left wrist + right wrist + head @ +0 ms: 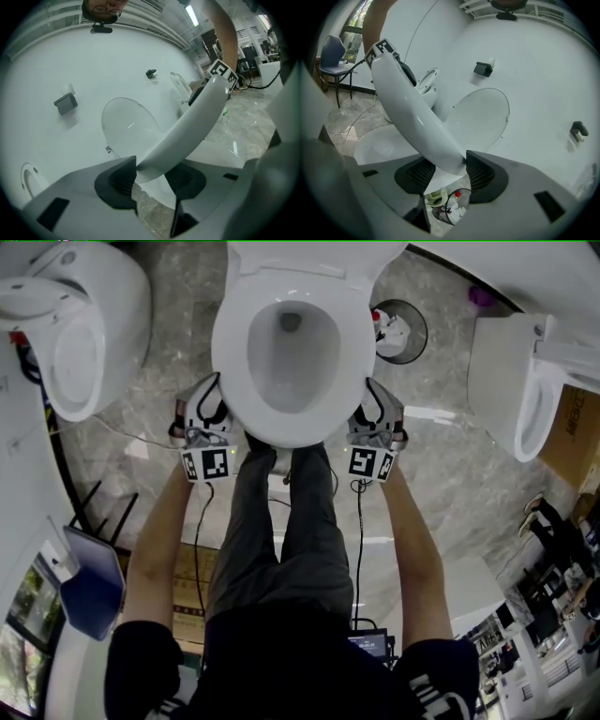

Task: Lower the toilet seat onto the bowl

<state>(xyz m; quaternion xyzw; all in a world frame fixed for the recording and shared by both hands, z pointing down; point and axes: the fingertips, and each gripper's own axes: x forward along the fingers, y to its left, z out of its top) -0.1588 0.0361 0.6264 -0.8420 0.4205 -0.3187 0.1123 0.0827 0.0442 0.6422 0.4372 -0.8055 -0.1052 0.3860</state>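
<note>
Seat (pixel 231 351) clamped on both sides for balanced lowering: left gripper (pixel 216 397) at its 8 o'clock rim, right gripper (pixel 371 399) at 4 o'clock. Seat held tilted above bowl (pixel 377 141), not yet down.

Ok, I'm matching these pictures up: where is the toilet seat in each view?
Head view: toilet seat, a ring at top centre.
Left gripper view: white band rising rightward from the jaws.
Right gripper view: white band rising leftward from the jaws.
Shared landmark: raised lid, behind it in both gripper views.

A round waste bin (pixel 424 326) holding rubbish sits on the marble floor (pixel 169 296).
</note>
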